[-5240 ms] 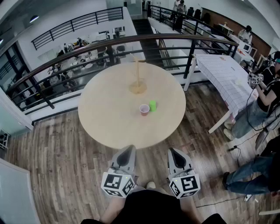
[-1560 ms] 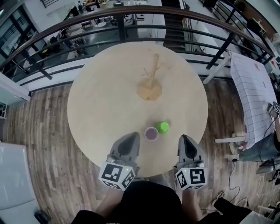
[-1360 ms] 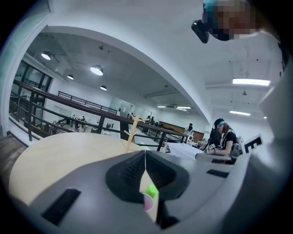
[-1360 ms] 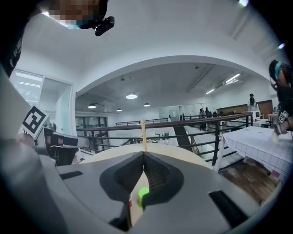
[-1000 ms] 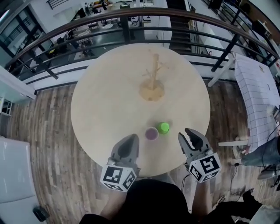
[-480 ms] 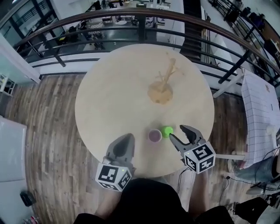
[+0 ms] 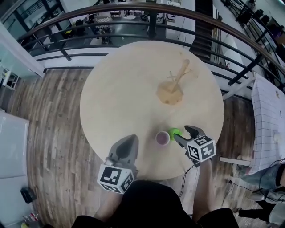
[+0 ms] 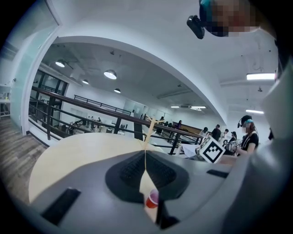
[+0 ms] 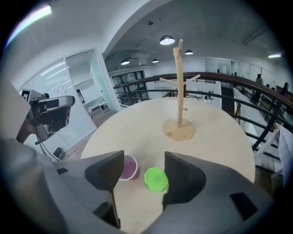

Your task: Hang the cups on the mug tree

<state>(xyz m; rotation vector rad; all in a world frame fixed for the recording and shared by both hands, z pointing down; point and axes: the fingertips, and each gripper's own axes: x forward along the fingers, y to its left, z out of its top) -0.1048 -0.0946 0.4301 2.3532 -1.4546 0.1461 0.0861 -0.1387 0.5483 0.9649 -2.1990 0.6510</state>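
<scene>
A green cup (image 7: pixel 174 133) and a pink cup (image 7: pixel 162 138) stand side by side near the front of the round wooden table (image 7: pixel 120 89). The wooden mug tree (image 7: pixel 175 84) rises further back with bare pegs. My right gripper (image 7: pixel 184 135) is tilted down just right of the green cup. Its jaws have just been opening and now stand wide. In the right gripper view the green cup (image 9: pixel 156 179) lies between the open jaws (image 9: pixel 143 161), untouched, with the pink cup (image 9: pixel 128 167) by the left jaw. My left gripper (image 7: pixel 129 143) hovers shut and empty at the table's front edge.
A dark curved railing (image 7: pixel 133 9) runs behind the table, with a drop to a lower floor beyond it. Wooden flooring (image 7: pixel 49 133) surrounds the table. A white table (image 7: pixel 267 111) stands at the right, and people stand in the distance (image 8: pixel 249 135).
My right gripper has dipped forward and down to the green cup, and its jaws have opened wide. My left gripper has stayed shut near the table's front edge.
</scene>
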